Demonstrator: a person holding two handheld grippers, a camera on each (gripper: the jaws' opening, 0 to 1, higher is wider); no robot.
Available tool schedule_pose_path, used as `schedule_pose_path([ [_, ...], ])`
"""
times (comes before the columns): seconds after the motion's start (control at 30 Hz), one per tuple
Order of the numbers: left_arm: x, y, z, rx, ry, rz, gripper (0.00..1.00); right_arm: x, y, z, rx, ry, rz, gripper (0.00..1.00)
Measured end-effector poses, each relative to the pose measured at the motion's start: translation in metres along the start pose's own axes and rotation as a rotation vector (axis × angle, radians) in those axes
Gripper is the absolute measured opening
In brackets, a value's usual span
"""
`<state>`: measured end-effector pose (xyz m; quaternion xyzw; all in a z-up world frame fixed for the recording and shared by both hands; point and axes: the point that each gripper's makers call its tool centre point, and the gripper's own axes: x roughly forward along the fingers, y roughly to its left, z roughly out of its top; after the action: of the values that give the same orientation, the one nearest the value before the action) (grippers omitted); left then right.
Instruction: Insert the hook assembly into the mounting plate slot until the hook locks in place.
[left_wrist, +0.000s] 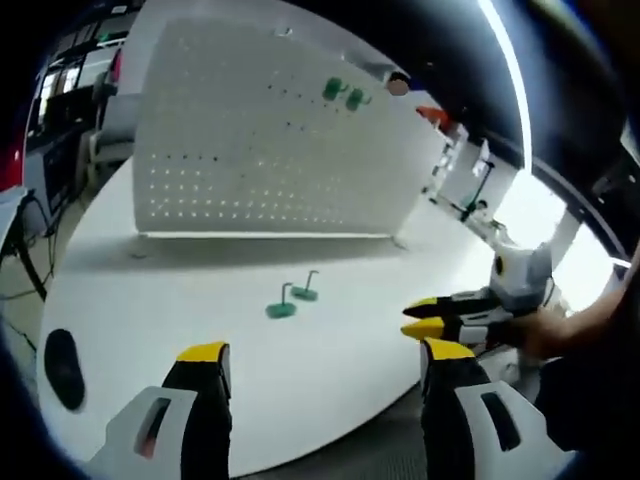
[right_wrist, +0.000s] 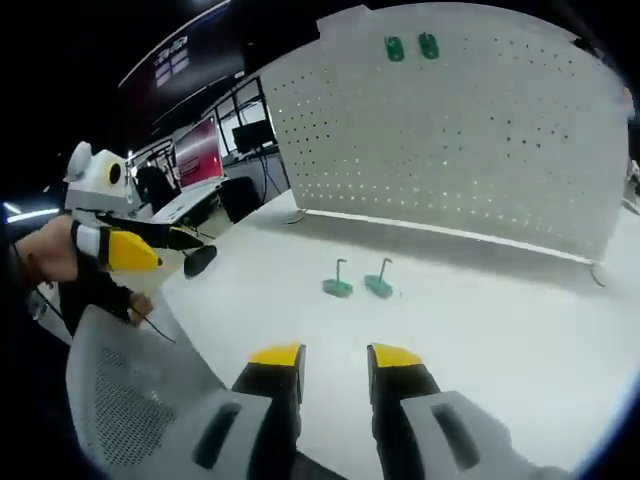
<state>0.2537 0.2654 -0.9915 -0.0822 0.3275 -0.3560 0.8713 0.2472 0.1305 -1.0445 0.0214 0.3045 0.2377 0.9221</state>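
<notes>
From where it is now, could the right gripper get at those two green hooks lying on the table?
Probably yes. The right gripper faces the two green hooks across bare white table, nothing between them, and its fingers stand apart.

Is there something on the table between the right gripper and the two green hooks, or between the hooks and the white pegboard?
Nothing visible. In the right gripper view, bare white table lies between the right gripper and the two green hooks, and again from them to the pegboard.
</notes>
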Motion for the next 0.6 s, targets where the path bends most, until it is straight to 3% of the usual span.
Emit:
schedule_pose_path([
  [0.6,-0.011,0.017,-0.006,-0.035,0.014,0.037,0.76,0.096,0.018,0.027,-0.073,0.026,0.077,0.22],
])
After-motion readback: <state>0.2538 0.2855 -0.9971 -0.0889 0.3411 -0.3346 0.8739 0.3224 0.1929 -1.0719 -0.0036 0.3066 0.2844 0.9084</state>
